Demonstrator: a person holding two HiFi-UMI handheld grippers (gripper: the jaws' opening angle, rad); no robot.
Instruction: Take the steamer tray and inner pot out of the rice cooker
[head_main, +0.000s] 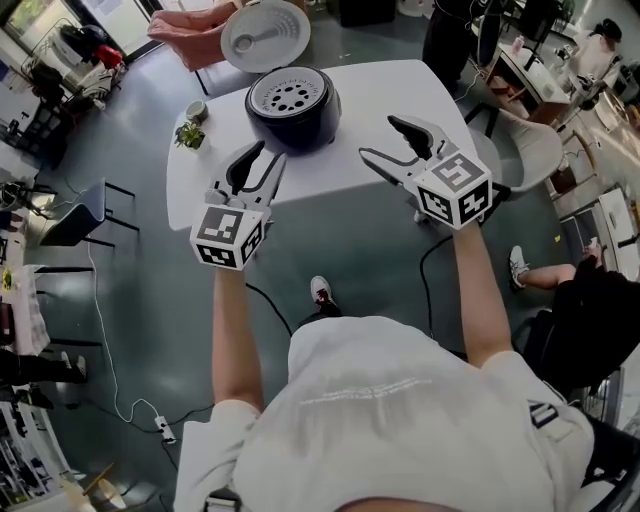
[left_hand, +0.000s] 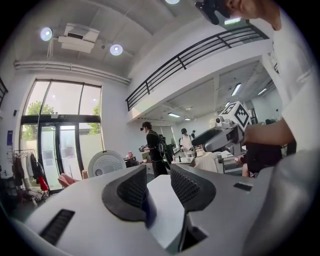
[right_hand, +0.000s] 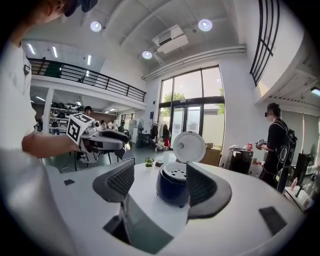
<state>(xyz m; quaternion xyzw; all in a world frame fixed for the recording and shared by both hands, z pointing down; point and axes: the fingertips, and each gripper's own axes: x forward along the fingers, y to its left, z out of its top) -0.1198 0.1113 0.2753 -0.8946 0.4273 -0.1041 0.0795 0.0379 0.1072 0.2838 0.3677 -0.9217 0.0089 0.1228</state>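
Note:
The dark blue rice cooker stands on the white table with its white lid swung up. The white perforated steamer tray sits in its top. My left gripper hovers over the table's near edge, just short of the cooker, jaws open and empty. My right gripper is to the cooker's right, also open and empty. In the right gripper view the rice cooker and steamer tray lie ahead between the open jaws of the right gripper. The left gripper looks past the lid.
A small potted plant and a cup stand at the table's left side. A pink cloth lies behind the lid. Chairs stand on the floor to the left. People stand farther back.

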